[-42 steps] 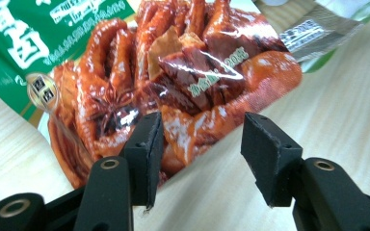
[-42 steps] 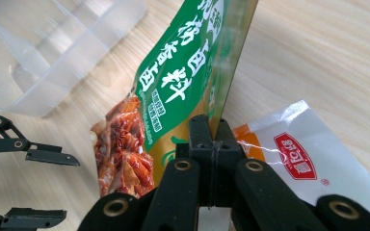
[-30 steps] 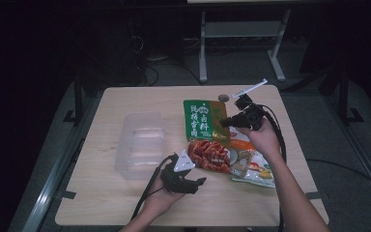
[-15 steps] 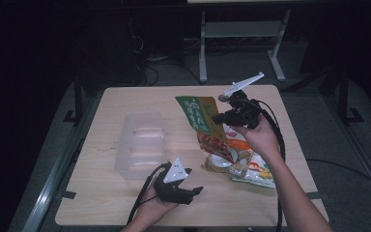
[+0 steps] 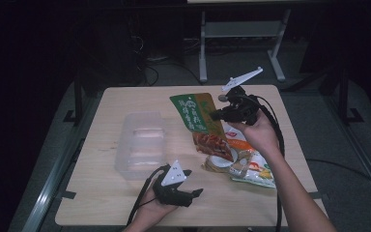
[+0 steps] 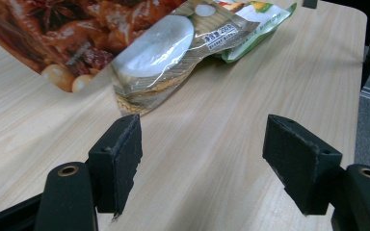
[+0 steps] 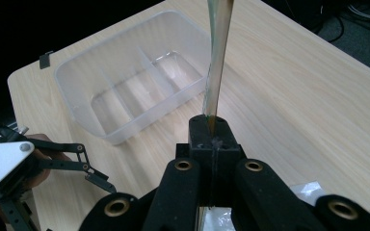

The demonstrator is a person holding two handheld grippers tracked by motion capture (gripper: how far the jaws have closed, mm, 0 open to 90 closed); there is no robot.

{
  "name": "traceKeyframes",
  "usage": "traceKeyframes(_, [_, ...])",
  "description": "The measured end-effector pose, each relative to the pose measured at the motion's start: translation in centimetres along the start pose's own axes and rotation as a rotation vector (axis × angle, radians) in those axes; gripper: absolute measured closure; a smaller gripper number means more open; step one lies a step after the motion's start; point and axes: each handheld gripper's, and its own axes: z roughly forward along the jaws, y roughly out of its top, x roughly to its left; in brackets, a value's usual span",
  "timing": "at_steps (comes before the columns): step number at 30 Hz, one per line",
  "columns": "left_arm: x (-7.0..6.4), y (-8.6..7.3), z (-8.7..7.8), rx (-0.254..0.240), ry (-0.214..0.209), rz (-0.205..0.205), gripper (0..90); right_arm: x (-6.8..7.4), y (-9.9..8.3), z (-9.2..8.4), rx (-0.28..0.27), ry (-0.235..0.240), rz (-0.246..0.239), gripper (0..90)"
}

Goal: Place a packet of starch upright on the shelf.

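Note:
My right gripper point(image 5: 220, 115) is shut on the edge of a green and red food packet point(image 5: 200, 123), which hangs tilted above the table. In the right gripper view the packet point(image 7: 218, 53) rises edge-on from the closed jaws of the right gripper point(image 7: 212, 132). My left gripper point(image 5: 193, 193) rests low near the table's front edge; its jaws have just been opening, and nothing is between them. In the left gripper view that gripper point(image 6: 207, 159) points at the packet's red lower end point(image 6: 53, 38) and at a clear packet point(image 6: 164, 48) lying behind it.
A clear divided plastic container point(image 5: 142, 145) stands left of centre on the wooden table point(image 5: 125, 203); it is also in the right gripper view point(image 7: 130, 91). More snack packets point(image 5: 246, 166) lie under my right forearm. A metal stand point(image 5: 241, 34) is on the floor beyond the table.
My right gripper has risen and lifted the green and red packet off the other packets. My left gripper has pulled back a little from the packet toward the front edge, with its jaws wider.

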Motion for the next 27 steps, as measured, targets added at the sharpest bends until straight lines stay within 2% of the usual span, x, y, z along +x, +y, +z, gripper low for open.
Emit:
traceKeyframes(8, [-0.2,-0.2,0.0,-0.009,-0.006,-0.008,28.8,0.2,0.5,-0.1,-0.025,0.011,-0.006,90.0])
traceKeyframes(15, [-0.1,-0.2,0.0,-0.011,-0.009,0.003,28.4,0.4,1.5,0.3,-0.039,0.03,-0.032,90.0])
traceKeyframes(19, [-0.1,-0.2,0.0,-0.013,-0.01,0.005,28.4,0.6,1.9,0.6,-0.044,0.039,-0.027,90.0])
traceKeyframes(24, [0.0,-0.3,0.0,-0.016,-0.012,-0.001,28.4,0.5,2.3,0.7,-0.046,0.042,-0.035,90.0])
traceKeyframes(25, [0.0,-0.3,0.0,-0.017,-0.014,-0.018,28.4,0.6,2.4,0.7,-0.046,0.042,-0.035,90.0])
traceKeyframes(27, [0.0,-0.4,0.0,-0.02,-0.015,-0.021,28.4,0.6,2.6,0.6,-0.048,0.043,-0.036,90.0])
